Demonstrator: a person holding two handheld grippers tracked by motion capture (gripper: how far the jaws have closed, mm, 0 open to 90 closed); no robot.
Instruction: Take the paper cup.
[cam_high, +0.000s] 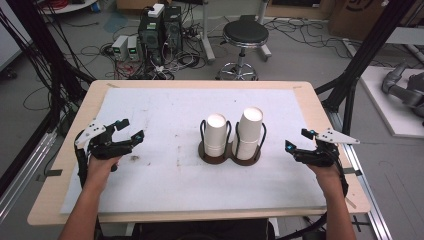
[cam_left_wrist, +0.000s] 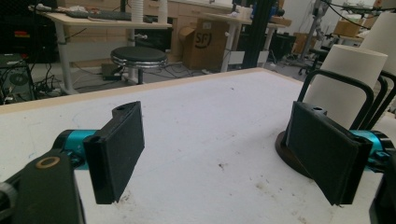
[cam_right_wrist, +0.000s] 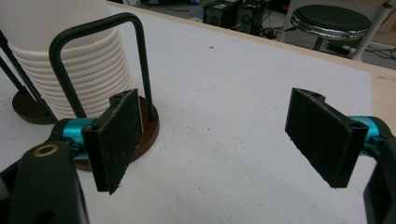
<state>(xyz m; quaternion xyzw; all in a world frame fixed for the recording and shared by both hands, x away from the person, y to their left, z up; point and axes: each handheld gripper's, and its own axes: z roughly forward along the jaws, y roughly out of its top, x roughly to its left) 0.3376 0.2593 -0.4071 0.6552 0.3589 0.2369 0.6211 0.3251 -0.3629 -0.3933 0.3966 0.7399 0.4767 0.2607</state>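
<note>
High view: both grippers wait wide apart, nothing grasped.
Left gripper (cam_high: 129, 130) and right gripper (cam_high: 297, 139), jaws spread, flank the cup stacks (cam_high: 233, 134); reaching inward likely comes next.

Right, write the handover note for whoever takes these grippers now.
Left gripper: open, nothing between its fingers, held over the left part of the table, apart from the cups.
Right gripper: open, nothing held, over the right part of the table, just right of the cup holder.
Things: two stacks of white paper cups stand upside down in the dark two-ring holder at the middle of the white mat. The left stack is shorter; the right stack is taller.
Done: nothing visible yet; both stacks sit in the holder.
Left: probably reach in and take cups; neither gripper touches them.
</note>
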